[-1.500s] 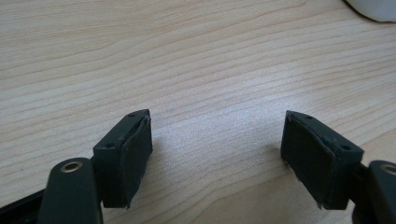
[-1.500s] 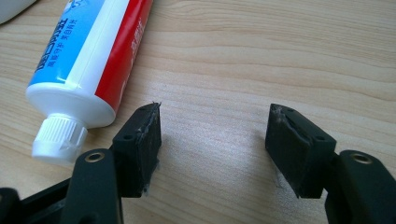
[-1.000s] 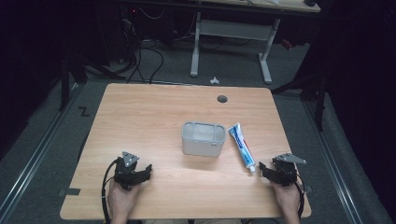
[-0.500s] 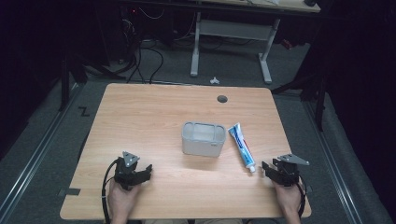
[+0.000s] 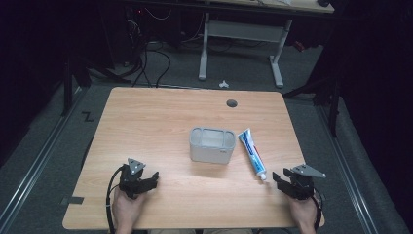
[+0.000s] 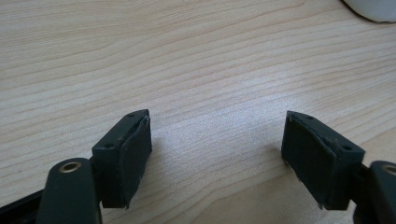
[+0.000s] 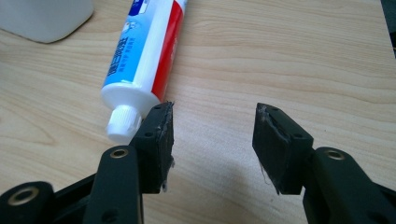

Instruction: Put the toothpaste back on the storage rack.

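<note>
Right gripper [image 7: 212, 135], jaws apart, sits just beside toothpaste tube [image 7: 142, 56]; nothing between.

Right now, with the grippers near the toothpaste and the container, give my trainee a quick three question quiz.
1. True or false: the toothpaste tube lies inside the grey container.
2. Which gripper is nearest the tube's cap: A left gripper, B right gripper?
3. What lies between the right gripper's jaws?

Key:
1. False; it lies on the table beside the container.
2. B.
3. Only bare table; the cap sits just outside one jaw. The jaws have just been closing.
</note>
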The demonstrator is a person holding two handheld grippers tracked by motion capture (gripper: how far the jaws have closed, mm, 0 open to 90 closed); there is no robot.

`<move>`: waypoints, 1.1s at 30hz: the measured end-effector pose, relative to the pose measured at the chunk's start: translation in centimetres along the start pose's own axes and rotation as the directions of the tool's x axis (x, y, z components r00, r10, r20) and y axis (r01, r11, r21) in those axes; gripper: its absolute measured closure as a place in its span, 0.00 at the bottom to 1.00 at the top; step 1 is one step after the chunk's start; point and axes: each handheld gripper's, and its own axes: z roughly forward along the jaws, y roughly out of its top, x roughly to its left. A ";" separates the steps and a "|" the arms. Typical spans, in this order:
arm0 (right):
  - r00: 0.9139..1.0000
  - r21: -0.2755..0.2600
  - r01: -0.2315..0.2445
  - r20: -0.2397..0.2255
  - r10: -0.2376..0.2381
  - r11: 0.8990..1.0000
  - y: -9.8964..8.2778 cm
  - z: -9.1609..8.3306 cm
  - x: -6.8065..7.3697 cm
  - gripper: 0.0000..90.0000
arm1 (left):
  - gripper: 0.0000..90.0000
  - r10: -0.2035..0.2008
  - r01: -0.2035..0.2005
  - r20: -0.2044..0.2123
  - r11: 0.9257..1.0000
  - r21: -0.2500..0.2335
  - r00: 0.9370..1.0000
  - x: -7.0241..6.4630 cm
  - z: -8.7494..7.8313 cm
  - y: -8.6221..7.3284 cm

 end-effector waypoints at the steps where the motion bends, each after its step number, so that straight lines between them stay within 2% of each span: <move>1: 1.000 -0.001 0.003 -0.003 -0.003 1.000 0.0 -0.1 0.1 0.54 | 0.28 0.000 0.000 0.000 1.000 0.001 1.000 0.0 0.0 0.0; 6: 1.000 -0.009 0.029 -0.009 -0.029 1.000 0.0 -0.7 0.7 0.55 | 0.28 0.001 -0.001 0.000 1.000 0.000 1.000 0.0 0.0 0.0; 8: 0.999 0.005 0.024 -0.022 -0.023 1.000 -0.1 -0.8 1.2 0.57 | 0.28 0.000 0.000 0.001 1.000 0.000 1.000 0.0 0.0 0.0; 11: 0.998 0.023 0.046 -0.033 -0.045 0.999 -0.2 -0.7 2.0 0.58 | 0.28 -0.001 0.001 0.002 1.000 0.000 1.000 0.0 0.0 0.0; 20: 0.995 0.032 0.079 -0.064 -0.077 0.996 0.2 -0.7 3.2 0.57 | 0.28 -0.001 0.001 0.004 1.000 0.001 1.000 0.1 0.0 0.0; 28: 0.989 0.033 0.113 -0.098 -0.109 0.993 1.5 -0.4 4.0 0.54 | 0.28 0.001 -0.001 0.000 1.000 0.000 1.000 0.0 0.0 0.0; 33: 0.985 0.029 0.136 -0.116 -0.132 0.990 3.0 -0.2 4.4 0.53 | 0.28 0.001 -0.001 0.001 1.000 0.000 1.000 0.0 0.0 0.0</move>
